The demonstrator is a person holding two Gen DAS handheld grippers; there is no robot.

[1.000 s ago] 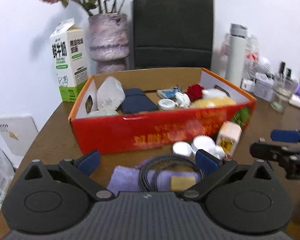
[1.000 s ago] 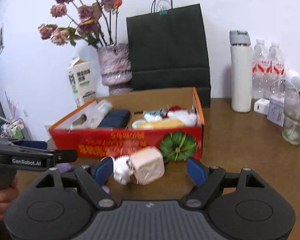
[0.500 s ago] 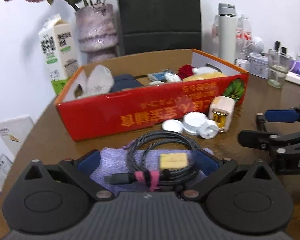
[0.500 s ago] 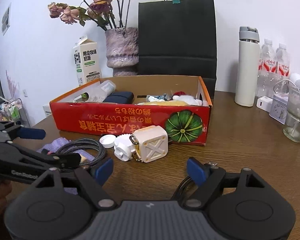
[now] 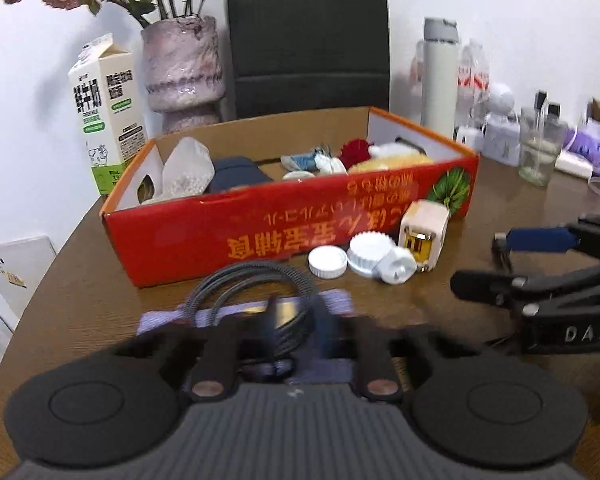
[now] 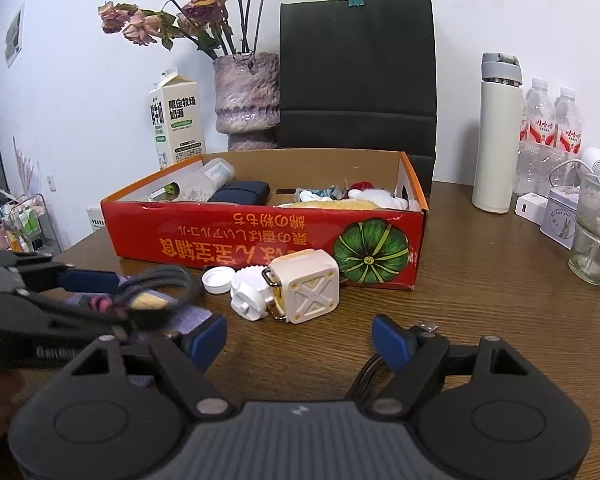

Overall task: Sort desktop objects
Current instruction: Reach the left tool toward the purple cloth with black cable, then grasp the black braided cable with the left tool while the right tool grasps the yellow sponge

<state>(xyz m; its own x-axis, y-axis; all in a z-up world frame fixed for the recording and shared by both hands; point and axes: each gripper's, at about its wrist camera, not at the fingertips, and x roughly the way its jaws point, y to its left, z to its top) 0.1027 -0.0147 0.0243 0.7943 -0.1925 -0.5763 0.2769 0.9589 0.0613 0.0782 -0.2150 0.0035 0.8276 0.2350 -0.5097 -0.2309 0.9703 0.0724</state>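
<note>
My left tool (image 5: 296, 320) had just been closing on the coiled grey cable (image 5: 256, 292), which lay on a purple cloth (image 5: 336, 300) at lower centre, in front of the red box (image 5: 260, 236). My right tool (image 6: 300, 340) stood open and empty over the tabletop (image 6: 500, 300).

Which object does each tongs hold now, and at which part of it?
The left tongs have just closed on the coiled grey cable, at its near side. The right tongs are open and hold nothing.
</note>
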